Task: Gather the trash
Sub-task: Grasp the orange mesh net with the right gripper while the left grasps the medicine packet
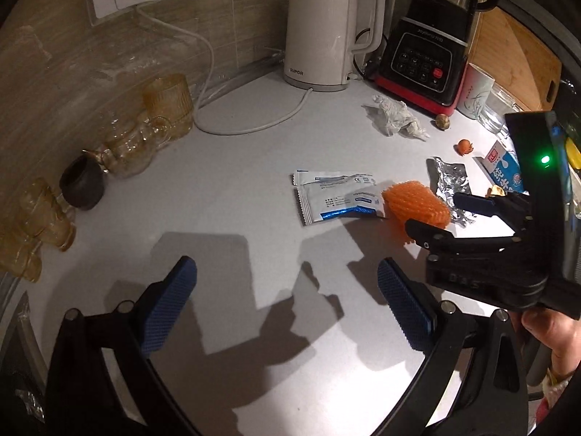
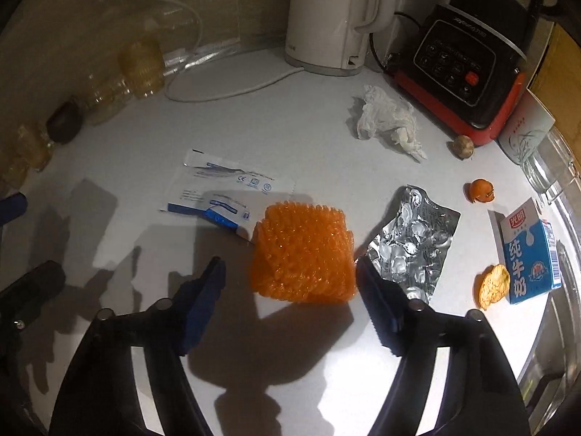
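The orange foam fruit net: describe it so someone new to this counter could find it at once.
On the white countertop, look in front of the white electric kettle and red-based blender. Among the litter there, the orange foam fruit net lies between a blue-and-white wrapper and a silver blister pack. It alone is bright orange, bulky and mesh-textured.

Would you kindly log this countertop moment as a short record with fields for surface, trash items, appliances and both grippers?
surface: white countertop
trash near right gripper: orange foam net, foil blister pack, white-and-blue wrappers
other trash: crumpled tissue, milk carton, peel pieces
appliances: white kettle, black-and-red blender
left gripper: open, nothing between the jaws
right gripper: open, jaws either side of the foam net, not yet pressing it
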Available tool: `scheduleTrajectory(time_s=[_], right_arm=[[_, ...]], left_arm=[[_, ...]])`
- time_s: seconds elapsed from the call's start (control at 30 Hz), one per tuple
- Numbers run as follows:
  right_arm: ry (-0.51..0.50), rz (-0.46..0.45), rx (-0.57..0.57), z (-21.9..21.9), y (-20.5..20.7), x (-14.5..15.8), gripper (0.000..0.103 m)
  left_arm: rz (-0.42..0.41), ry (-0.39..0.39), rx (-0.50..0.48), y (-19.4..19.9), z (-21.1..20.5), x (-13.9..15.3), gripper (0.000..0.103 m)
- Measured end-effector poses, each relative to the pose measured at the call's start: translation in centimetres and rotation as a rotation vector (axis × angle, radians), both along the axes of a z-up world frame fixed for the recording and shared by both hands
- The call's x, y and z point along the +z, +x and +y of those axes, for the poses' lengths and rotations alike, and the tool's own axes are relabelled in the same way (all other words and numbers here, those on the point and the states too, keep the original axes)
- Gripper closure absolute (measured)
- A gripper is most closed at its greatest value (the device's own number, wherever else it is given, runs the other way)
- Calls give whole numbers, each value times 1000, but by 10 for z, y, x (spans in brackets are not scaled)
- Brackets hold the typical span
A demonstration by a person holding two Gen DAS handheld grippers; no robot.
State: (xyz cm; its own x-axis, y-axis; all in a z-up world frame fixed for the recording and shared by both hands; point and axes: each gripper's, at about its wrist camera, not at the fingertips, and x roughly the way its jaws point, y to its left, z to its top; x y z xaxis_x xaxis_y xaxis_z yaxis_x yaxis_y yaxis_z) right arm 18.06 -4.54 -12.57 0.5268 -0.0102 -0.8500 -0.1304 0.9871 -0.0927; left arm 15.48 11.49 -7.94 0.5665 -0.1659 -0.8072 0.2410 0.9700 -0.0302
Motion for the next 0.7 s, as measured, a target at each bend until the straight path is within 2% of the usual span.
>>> scheduleTrajectory(time_s=[0.1, 0.13, 0.2, 0.27, 0.5, 0.7], right_arm=[[1, 34, -3, -2, 7, -8, 63], [4, 36, -4, -2, 8, -9, 65], [19, 37, -7, -4, 9, -6, 76], [51, 42, -12, -7, 8, -2, 83], [218, 48, -67, -30, -8, 23, 84], [278, 33, -129, -56, -38, 46, 83]], left_arm=[[1, -9, -36, 13, -2, -7, 8], [1, -9, -59, 17, -4, -9, 8], [-16, 9, -121, 24, -10, -14, 8], [-44, 33, -217, 31, -18, -17, 8], [-116, 101, -577, 64, -46, -23, 8], [-94, 165, -786, 95, -69, -40, 10]])
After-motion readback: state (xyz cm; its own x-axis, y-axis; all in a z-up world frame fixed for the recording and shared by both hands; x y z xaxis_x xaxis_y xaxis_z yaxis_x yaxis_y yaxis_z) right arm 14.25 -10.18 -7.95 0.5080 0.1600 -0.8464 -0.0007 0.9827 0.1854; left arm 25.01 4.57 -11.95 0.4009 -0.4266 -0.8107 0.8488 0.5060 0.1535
